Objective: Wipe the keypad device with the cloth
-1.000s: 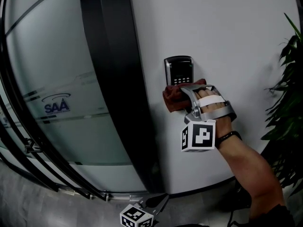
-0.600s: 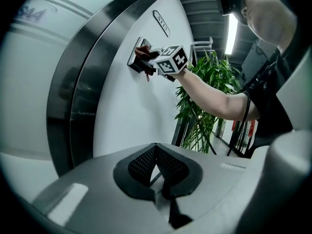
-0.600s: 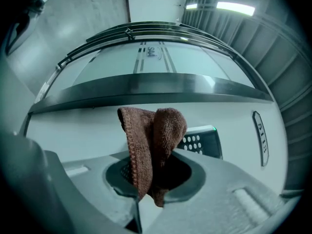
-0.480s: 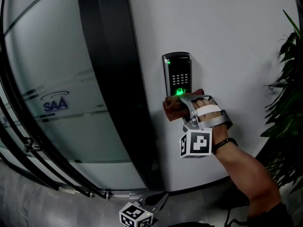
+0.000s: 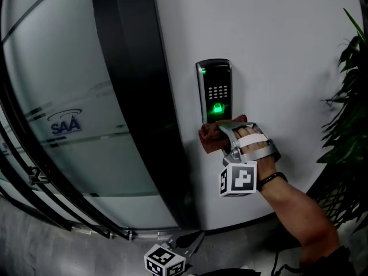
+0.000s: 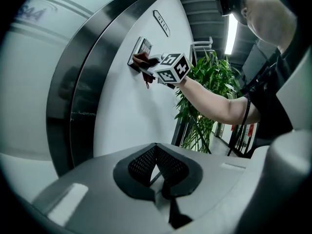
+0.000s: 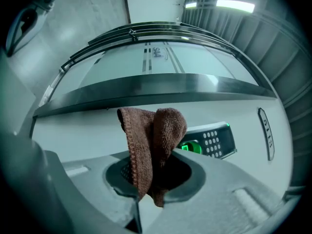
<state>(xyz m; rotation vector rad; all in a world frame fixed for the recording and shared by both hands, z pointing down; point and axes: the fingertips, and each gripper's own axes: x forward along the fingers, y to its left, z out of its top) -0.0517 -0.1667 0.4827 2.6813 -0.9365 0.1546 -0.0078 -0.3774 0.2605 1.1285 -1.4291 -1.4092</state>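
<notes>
Keypad device [image 5: 214, 91] hangs on the curved white wall [image 5: 276, 50] just above the centre of the head view, with a green light glowing on its lower part. The brown cloth [image 5: 210, 137] is bunched directly below it, against the wall at the device's bottom edge.

The right tool [image 5: 223, 129] is clamped on the cloth. In the right gripper view the folded cloth [image 7: 152, 145] stands up from between the closed jaws, with the keypad just to its right. The right hand [image 5: 253, 141] is strapped to the tool, and the forearm reaches up from the lower right corner.

The left tool [image 6: 156, 172] is closed on nothing and held low, pointing toward the wall. Only its marker cube [image 5: 165, 263] shows at the bottom edge of the head view.

A dark upright post [image 5: 138, 96] runs left of the keypad, beside a frosted glass panel [image 5: 57, 96] with a blue logo. A leafy plant [image 5: 348, 125] fills the right edge, and grey floor [image 5: 34, 246] lies at lower left.
</notes>
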